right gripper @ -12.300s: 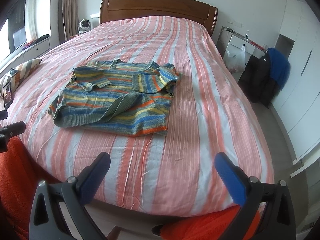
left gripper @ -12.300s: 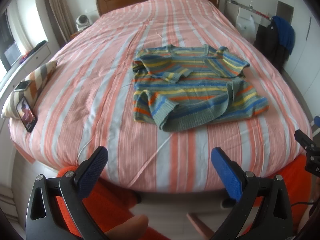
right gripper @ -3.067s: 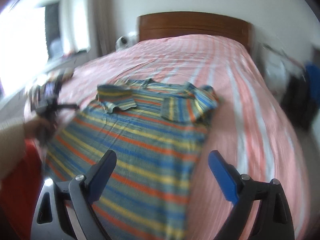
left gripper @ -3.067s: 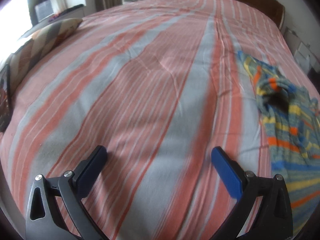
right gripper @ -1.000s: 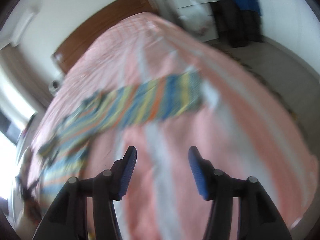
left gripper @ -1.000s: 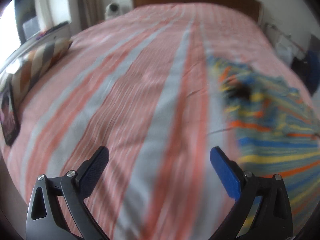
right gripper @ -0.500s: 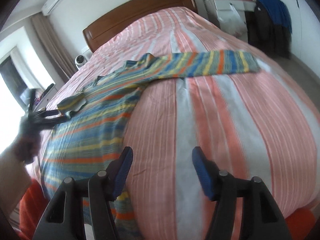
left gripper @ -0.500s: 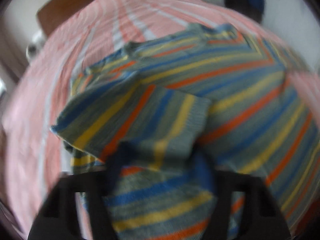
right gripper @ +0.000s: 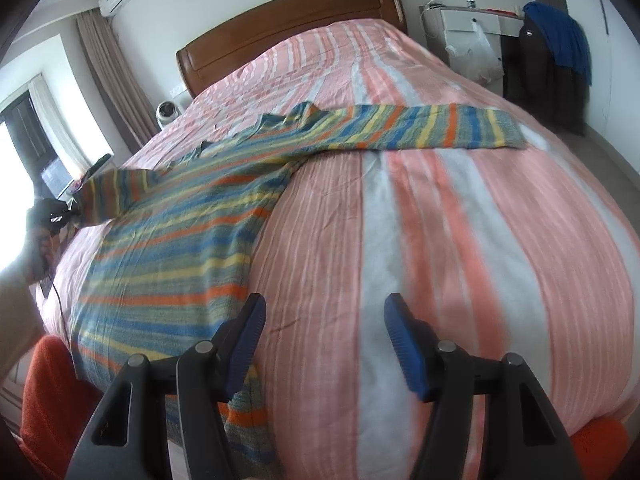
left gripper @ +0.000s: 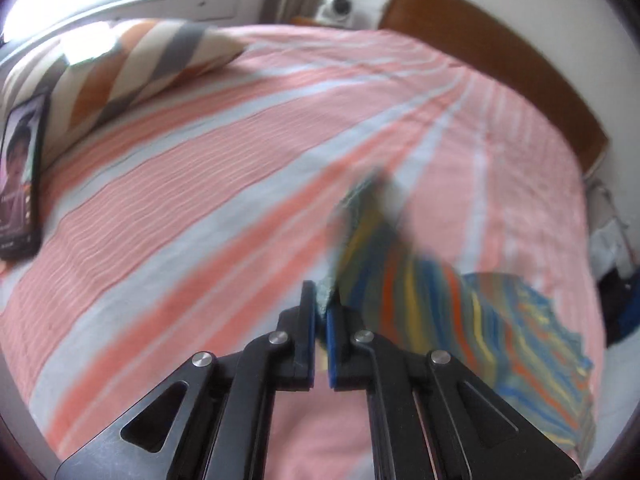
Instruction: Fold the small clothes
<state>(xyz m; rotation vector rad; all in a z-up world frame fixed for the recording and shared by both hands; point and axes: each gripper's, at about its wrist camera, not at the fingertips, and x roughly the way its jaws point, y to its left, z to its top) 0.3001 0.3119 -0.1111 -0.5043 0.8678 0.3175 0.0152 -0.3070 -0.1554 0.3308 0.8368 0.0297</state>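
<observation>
Now the left gripper (left gripper: pixel 320 322) has just clamped its blue pads on one sleeve cuff of the multicoloured striped knit sweater (right gripper: pixel 192 232), spread on the pink-striped bedspread (right gripper: pixel 440 220), lifting it sideways for straightening, while the right gripper (right gripper: pixel 322 346) hovers half-open, empty.

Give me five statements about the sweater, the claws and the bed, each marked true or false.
1. The left claw is shut on a sleeve of the striped sweater. True.
2. The right claw grips the sweater's hem. False: it is open, over bare bedspread.
3. The other sleeve lies stretched flat. True.
4. The sweater is folded into a square. False: it is spread out.
5. A phone leans against a pillow. True.
</observation>
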